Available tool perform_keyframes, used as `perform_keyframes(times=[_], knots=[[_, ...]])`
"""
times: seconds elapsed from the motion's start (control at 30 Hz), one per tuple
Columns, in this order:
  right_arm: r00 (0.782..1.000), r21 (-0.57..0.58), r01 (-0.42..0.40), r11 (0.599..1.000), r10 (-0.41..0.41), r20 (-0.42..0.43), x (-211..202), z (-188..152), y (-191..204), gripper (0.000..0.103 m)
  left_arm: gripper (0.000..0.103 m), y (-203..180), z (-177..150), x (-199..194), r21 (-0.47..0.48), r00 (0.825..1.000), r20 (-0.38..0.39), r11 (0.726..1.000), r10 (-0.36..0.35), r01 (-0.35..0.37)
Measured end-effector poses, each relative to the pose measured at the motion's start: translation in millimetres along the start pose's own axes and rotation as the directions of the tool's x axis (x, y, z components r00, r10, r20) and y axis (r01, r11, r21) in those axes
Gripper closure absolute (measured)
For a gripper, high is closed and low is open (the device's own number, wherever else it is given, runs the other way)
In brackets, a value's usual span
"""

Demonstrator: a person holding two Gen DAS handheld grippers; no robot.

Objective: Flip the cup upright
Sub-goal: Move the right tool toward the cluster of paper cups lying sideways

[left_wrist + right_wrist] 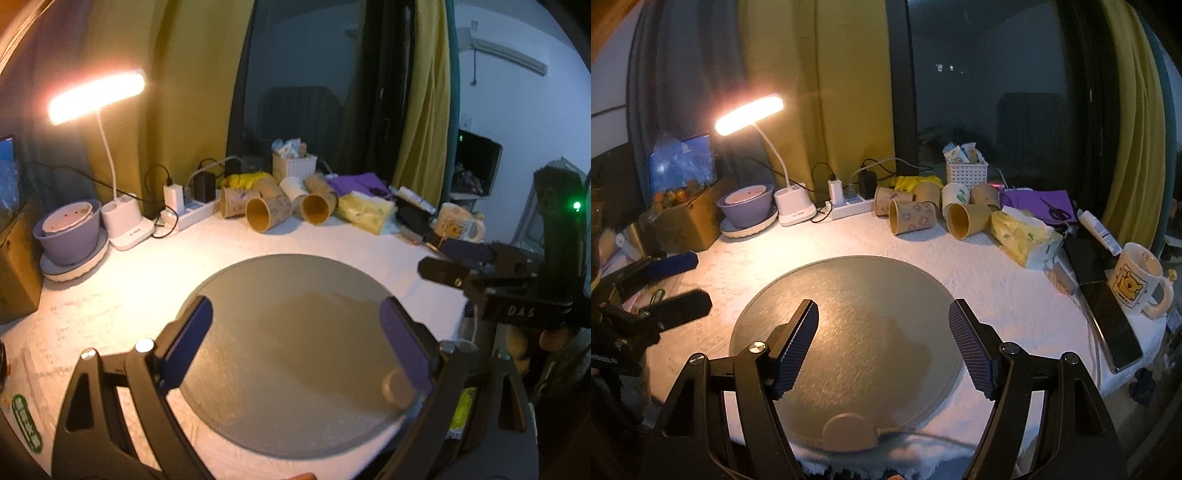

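Several paper cups lie on their sides at the back of the table, among them a patterned brown cup [911,218] [266,213] and a plain brown cup [967,219] [318,207], both with mouths facing me. A round grey mat [849,295] [295,288] lies in the middle. My left gripper [295,343] is open and empty above the mat. My right gripper [882,339] is open and empty above the mat too. The right gripper also shows at the right edge of the left wrist view [454,258], and the left gripper at the left edge of the right wrist view [679,280].
A lit desk lamp [792,212], purple bowl [746,206], power strip [849,206], white basket [966,171], tissue pack [1023,234], phone [1115,325] and bear mug [1137,280] ring the mat. A cardboard box [687,221] stands at the left. A small round disc [849,430] sits on the mat's near edge.
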State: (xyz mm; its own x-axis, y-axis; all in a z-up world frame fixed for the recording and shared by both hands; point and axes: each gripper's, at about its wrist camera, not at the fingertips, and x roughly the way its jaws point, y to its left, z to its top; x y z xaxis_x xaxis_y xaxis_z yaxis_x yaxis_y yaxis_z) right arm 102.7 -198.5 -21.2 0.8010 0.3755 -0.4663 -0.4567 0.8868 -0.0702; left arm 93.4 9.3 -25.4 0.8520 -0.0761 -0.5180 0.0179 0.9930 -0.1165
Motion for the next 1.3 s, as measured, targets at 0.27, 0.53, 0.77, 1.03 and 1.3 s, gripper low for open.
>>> perform_keyframes(times=[0.27, 0.53, 0.77, 1.03, 1.3], knots=[[1.0, 0.021, 0.024, 1.0, -0.023, -0.018, 37, 23, -26, 0.027, 0.01, 16, 32, 46, 0.003, 0.999, -0.039, 1.0, -0.006, 0.006], [0.999, 0.046, 0.045, 0.998, -0.045, -0.017, 72, 48, -56, 0.027, 0.01, 26, 59, 96, 0.037, 0.995, -0.096, 0.999, -0.019, 0.022], [0.997, 0.079, 0.054, 0.995, -0.049, -0.063, 116, 62, -83, 0.027, 0.01, 37, 76, 138, 0.033, 0.991, -0.13, 0.999, -0.011, 0.015], [0.995, 0.084, 0.033, 0.996, -0.025, -0.095, 154, 70, -102, 0.027, 0.01, 43, 89, 191, 0.022, 0.983, -0.181, 0.999, -0.034, 0.039], [0.991, 0.123, 0.036, 0.992, -0.02, -0.13, 193, 80, -126, 0.027, 0.01, 47, 109, 243, 0.089, 0.977, -0.214, 0.996, -0.011, 0.03]])
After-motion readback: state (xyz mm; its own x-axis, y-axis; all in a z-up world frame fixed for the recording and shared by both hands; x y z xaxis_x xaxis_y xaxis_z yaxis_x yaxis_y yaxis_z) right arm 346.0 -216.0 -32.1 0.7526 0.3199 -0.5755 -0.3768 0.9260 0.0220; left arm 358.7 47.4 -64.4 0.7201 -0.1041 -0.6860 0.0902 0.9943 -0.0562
